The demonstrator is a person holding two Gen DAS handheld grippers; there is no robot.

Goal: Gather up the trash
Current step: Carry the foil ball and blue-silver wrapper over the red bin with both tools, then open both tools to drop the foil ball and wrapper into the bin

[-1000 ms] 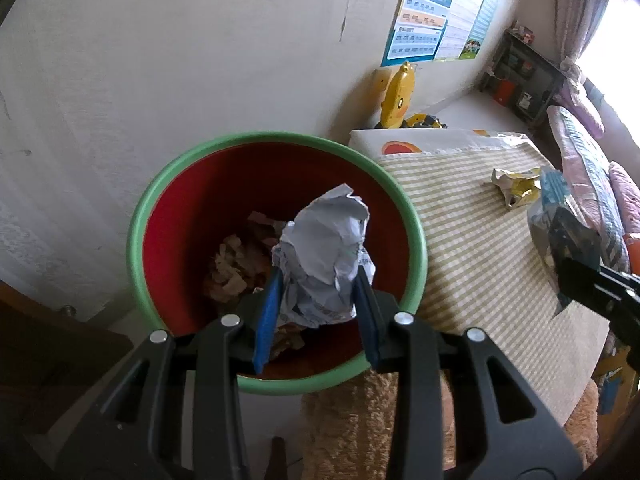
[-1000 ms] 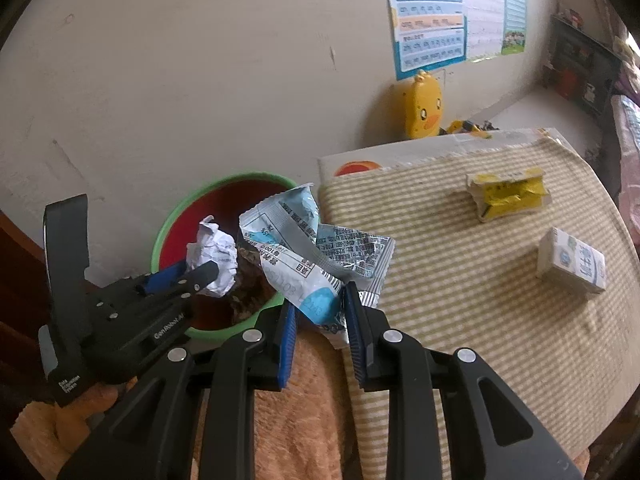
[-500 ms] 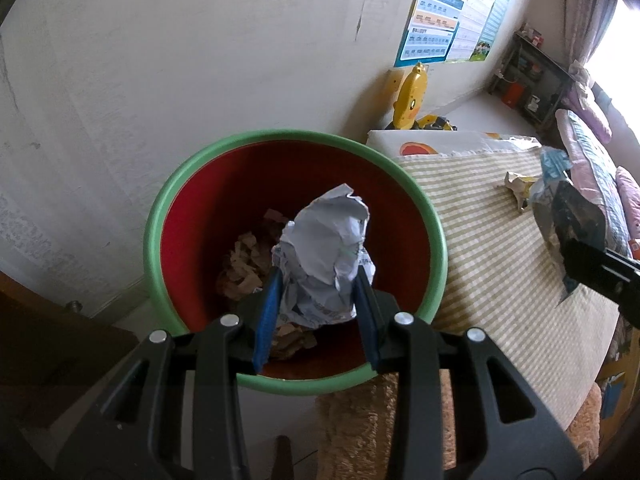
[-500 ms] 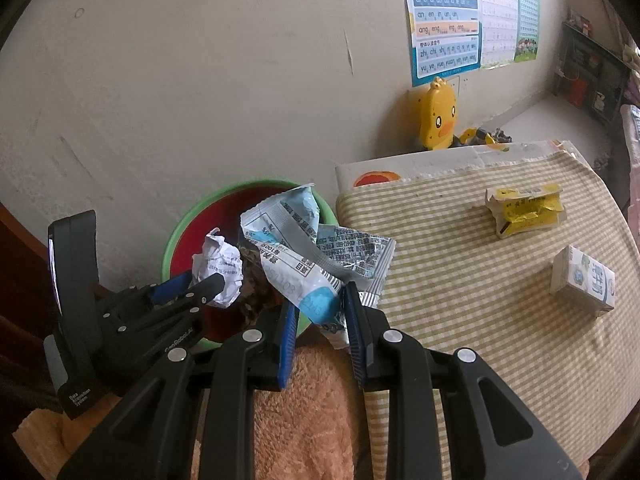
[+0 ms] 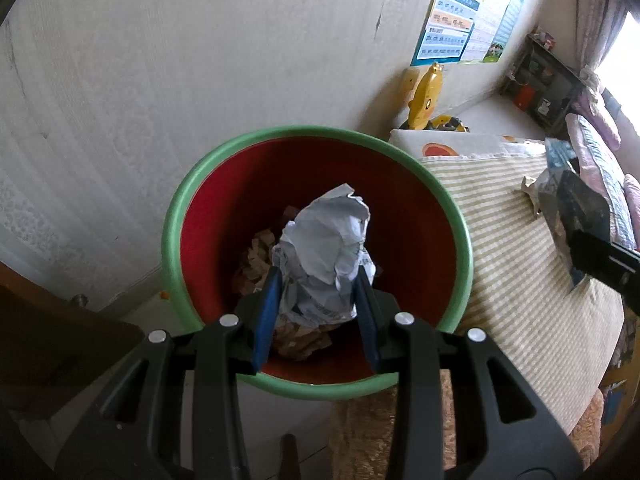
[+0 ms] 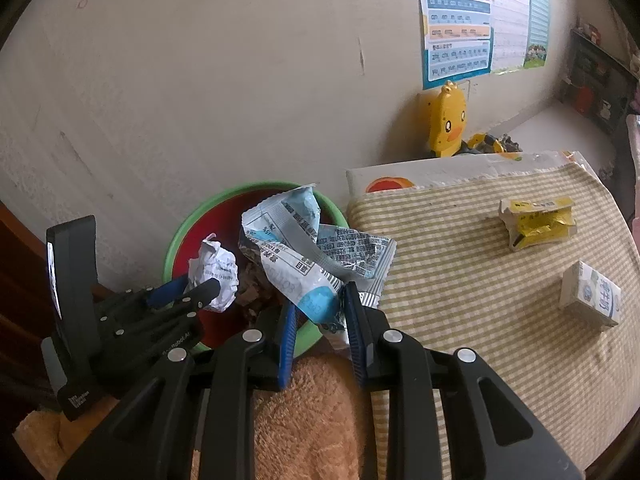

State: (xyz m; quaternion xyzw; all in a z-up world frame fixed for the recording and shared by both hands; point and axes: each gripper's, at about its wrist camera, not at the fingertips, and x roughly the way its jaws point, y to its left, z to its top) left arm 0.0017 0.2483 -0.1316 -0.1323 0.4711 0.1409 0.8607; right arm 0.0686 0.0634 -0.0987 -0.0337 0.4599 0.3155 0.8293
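**K:** Paper ball [image 5: 326, 252] sits clamped between the left gripper [image 5: 316, 312] pads, same grip as a second ago. What changed is framing: the bin [image 5: 176, 240] has shifted from off to the left to straight ahead of the fingers, its red inside directly under the wad. Brown scraps [image 5: 256, 256] lie at the bottom beyond the tips.

**M:** So left is lined up for release?

**K:** My read, yes. Ball hangs over the opening, not touching the rim. Opening the jaws should drop it in.

**M:** Right side?

**K:** Right gripper [image 6: 320, 312] is closed on the blue-white wrapper [image 6: 308, 256], grip unchanged. Bin rim is just ahead and left of its tips; the wrapper's top overlaps the opening in that view, the gripped end looks nearer the rim. It has crept closer to the bin over the last second.

**M:** Risk?

**K:** The wrapper is light and wide and could catch the rim. The two grippers are close together, too.

**M:** Left to collect?

**K:** Yellow crumpled pack [image 6: 536, 226] and small white carton [image 6: 592, 300], both well right of the right fingers on the striped cloth [image 6: 460, 280].
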